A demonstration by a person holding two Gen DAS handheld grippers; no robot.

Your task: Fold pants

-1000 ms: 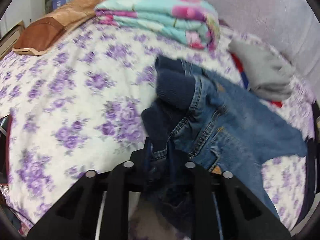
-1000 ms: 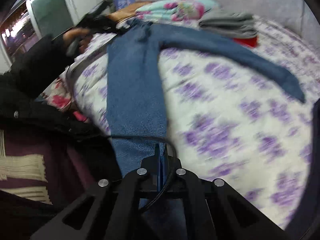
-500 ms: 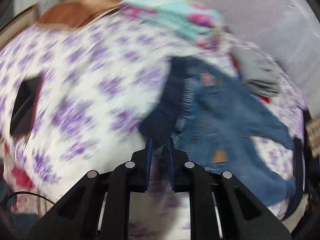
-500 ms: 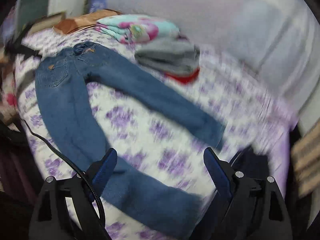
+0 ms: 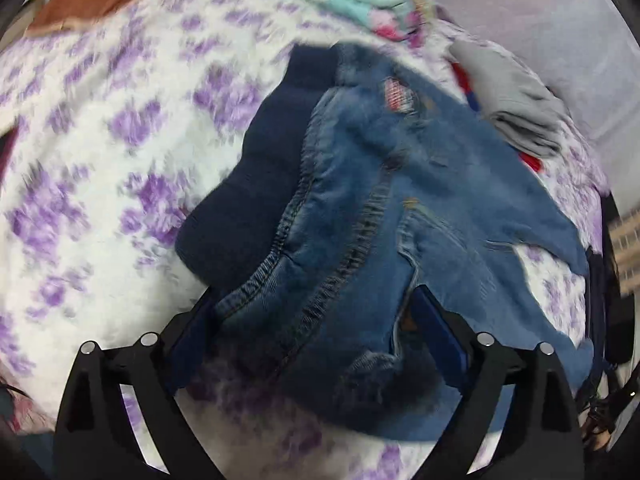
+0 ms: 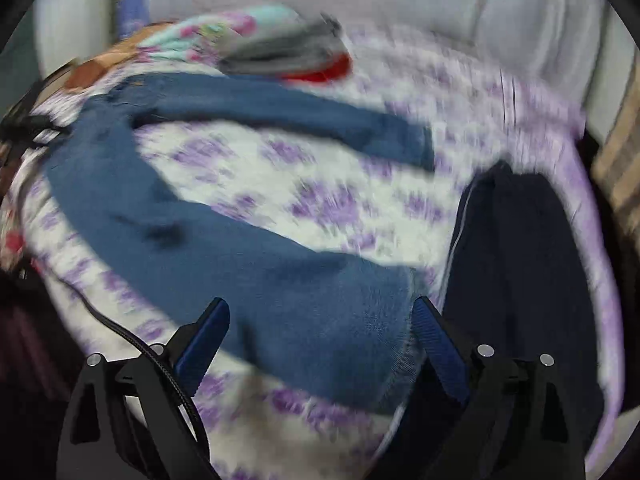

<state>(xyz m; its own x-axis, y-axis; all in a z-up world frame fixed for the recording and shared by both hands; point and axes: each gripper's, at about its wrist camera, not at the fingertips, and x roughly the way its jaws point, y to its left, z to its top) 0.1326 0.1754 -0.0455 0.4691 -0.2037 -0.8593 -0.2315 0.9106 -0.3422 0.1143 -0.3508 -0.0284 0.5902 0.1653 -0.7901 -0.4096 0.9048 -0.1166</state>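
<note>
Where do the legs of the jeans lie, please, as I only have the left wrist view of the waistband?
Observer: The jeans lie spread on the bed, legs splayed apart in a V.
Operator: Is the right gripper holding a leg?
Observer: No, the right gripper is open, over the near leg's hem.
Operator: Is anything beside that hem?
Observer: A dark garment lies just right of it.

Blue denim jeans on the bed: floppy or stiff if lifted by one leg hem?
The blue denim jeans are probably floppy: both legs curve limply over the floral bedsheet. The bunched, fleece-lined waistband suggests some weight, so it would likely drag.
</note>
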